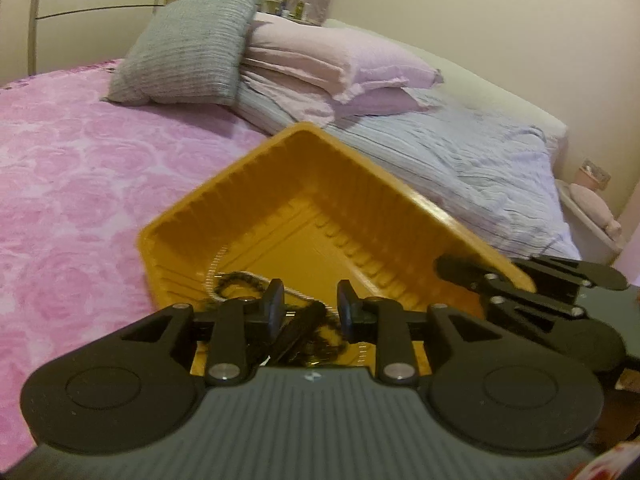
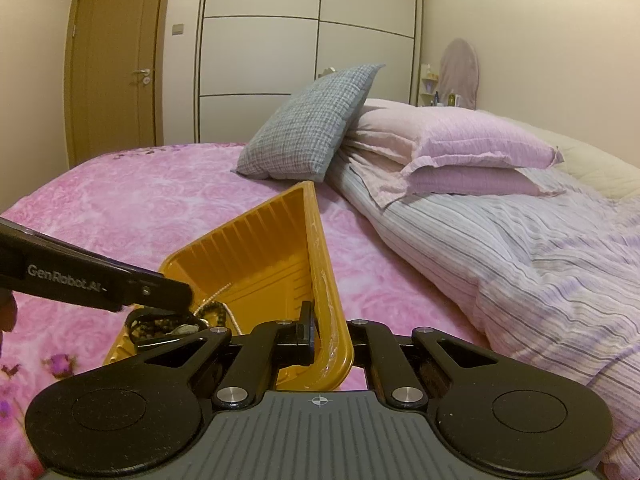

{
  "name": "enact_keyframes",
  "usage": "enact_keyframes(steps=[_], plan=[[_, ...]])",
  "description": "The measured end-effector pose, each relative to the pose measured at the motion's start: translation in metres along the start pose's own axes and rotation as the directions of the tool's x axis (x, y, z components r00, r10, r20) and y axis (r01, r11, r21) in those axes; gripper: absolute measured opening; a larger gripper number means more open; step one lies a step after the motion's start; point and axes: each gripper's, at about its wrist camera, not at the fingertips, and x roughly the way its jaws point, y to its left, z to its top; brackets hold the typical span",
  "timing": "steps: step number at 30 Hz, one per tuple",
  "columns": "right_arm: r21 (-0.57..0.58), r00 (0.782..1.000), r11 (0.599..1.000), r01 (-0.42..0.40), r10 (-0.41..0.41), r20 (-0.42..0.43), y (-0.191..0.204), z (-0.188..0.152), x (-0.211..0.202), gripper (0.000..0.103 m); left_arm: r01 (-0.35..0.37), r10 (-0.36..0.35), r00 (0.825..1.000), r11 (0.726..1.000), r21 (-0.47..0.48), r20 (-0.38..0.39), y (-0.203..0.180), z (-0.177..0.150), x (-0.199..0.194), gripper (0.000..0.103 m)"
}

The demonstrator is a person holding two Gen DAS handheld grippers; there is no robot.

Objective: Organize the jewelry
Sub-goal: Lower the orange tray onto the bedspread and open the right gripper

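Note:
A yellow plastic tray [image 1: 256, 184] is tilted up off the pink bedspread; it also shows in the right wrist view [image 2: 320, 248]. In its low corner lie a black beaded chain [image 1: 236, 282] and a pale thin chain [image 1: 212, 264]; the same heap shows in the right wrist view [image 2: 168, 326]. My left gripper [image 1: 310, 304] is open, its fingers over the jewelry heap, nothing between them. My right gripper [image 2: 330, 330] is shut on the tray's side wall and holds it tilted. The right gripper shows in the left wrist view [image 1: 472, 276] at the tray's rim.
The pink floral bedspread [image 1: 68, 184] lies around the tray. A grey cushion [image 2: 312, 128], pink pillows [image 2: 460, 140] and a striped duvet [image 2: 520, 240] lie beyond it. A wardrobe [image 2: 308, 40] and a door [image 2: 116, 60] stand at the back.

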Motion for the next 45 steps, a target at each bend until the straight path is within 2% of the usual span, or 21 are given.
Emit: enact_keyframes(steps=[10, 26, 36, 45], plan=[[0.002, 1.0, 1.0, 0.0, 0.0, 0.001, 0.0, 0.0, 0.0, 0.006, -0.135, 0.136, 0.991, 0.989, -0.051, 0.008, 0.038, -0.012, -0.025, 0.025], [0.007, 1.0, 1.0, -0.004, 0.004, -0.005, -0.004, -0.002, 0.003, 0.006, -0.192, 0.191, 0.981, 0.977, -0.089, -0.025, 0.053, -0.034, -0.033, 0.027], [0.1, 0.996, 0.992, -0.075, 0.08, -0.049, -0.043, -0.005, 0.023, 0.006, -0.232, 0.231, 0.973, 0.967, -0.107, -0.027, 0.059, -0.045, -0.038, 0.03], [0.225, 0.976, 0.958, -0.176, 0.199, -0.085, -0.09, -0.012, 0.051, 0.007, -0.28, 0.278, 0.96, 0.95, -0.136, -0.029, 0.068, -0.058, -0.046, 0.032]])
